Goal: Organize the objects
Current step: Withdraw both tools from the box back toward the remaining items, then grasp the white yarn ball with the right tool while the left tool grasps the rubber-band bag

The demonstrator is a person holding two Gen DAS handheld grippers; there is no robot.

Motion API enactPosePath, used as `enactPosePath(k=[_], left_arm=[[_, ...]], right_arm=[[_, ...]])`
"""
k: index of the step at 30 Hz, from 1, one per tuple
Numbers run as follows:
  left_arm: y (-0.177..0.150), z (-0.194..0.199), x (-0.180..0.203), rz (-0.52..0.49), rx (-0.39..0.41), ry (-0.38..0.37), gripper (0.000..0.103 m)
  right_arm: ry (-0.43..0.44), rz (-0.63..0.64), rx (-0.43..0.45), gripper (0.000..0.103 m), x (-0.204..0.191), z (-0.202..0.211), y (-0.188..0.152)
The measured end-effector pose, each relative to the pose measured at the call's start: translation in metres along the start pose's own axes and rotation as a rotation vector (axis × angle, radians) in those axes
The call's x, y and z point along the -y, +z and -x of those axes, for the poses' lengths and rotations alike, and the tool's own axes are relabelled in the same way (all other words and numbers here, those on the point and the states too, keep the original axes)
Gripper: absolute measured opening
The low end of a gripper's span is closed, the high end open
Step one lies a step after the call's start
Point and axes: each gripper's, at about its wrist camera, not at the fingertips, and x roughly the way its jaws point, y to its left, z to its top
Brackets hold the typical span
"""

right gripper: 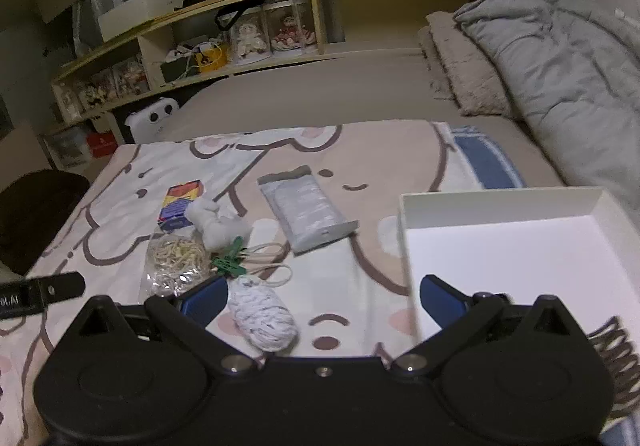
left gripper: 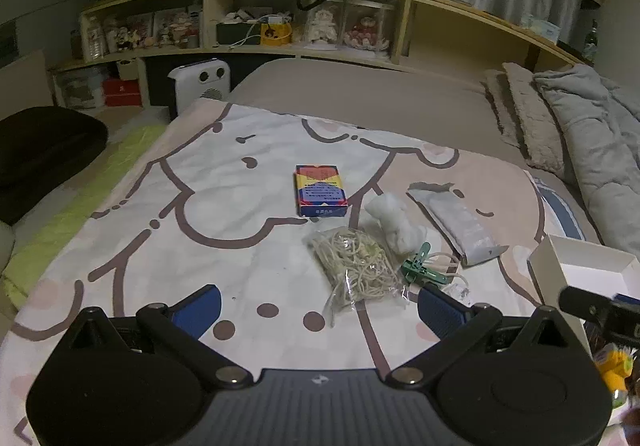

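Small objects lie on a cartoon-print blanket: a blue and red card box, a clear bag of rubber bands, a white cotton wad, a green clip, a grey pouch and, in the right wrist view, a white yarn ball. A white open box stands at the right; it is empty. My left gripper is open just short of the rubber-band bag. My right gripper is open, the yarn ball between its fingers near the left one.
A grey duvet and pillows lie at the right. A wooden shelf with dolls and clutter runs along the back. A white heater and a dark chair stand left of the bed.
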Motion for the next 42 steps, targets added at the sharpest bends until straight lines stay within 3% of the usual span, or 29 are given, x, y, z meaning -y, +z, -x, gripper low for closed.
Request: enactPosePath(k=[3,11,17,24,26,28,32,35,37,42], left_arm=[[-0.004,-0.012,0.001,-0.028,-0.023,0.001,0.098],[-0.015,-0.046,0.002,-0.082,-0.042,-0.063,0.057],[-0.020,-0.064,0.003,-0.104,-0.040,-0.108,0.054],[-0.007,-0.080,-0.004,0.017,-0.006,-0.174,0.055],[-0.006,-0.088,-0.006,0.061,-0.023,-0.183,0.055],[-0.006,-0.095,-0.008,0.104,-0.040,-0.196,0.055],[-0.010,-0.108,-0.013,0.186,-0.085,-0.225,0.052],[-0.014,-0.116,-0.016,0.236,-0.124,-0.229,0.031],[-0.016,-0.116,-0.021,0.282,-0.130,-0.237,0.024],[-0.015,-0.106,-0.024,0.334,-0.146,-0.231,0.013]], right_arm=[[0.012,-0.017,0.017,0.103,0.003,-0.013,-0.007],[0.032,0.082,0.101,0.103,-0.007,-0.036,-0.028],[0.043,0.119,0.058,0.103,-0.015,-0.057,-0.036],[0.055,0.183,0.012,0.103,-0.024,-0.078,-0.045],[0.079,0.183,0.002,0.098,-0.025,-0.081,-0.047],[0.101,0.188,-0.012,0.085,-0.026,-0.083,-0.048],[0.124,0.198,-0.042,0.073,-0.027,-0.086,-0.049],[0.148,0.195,-0.072,0.062,-0.026,-0.087,-0.049],[0.169,0.179,-0.093,0.049,-0.026,-0.087,-0.048],[0.163,0.181,-0.108,0.044,-0.027,-0.079,-0.047]])
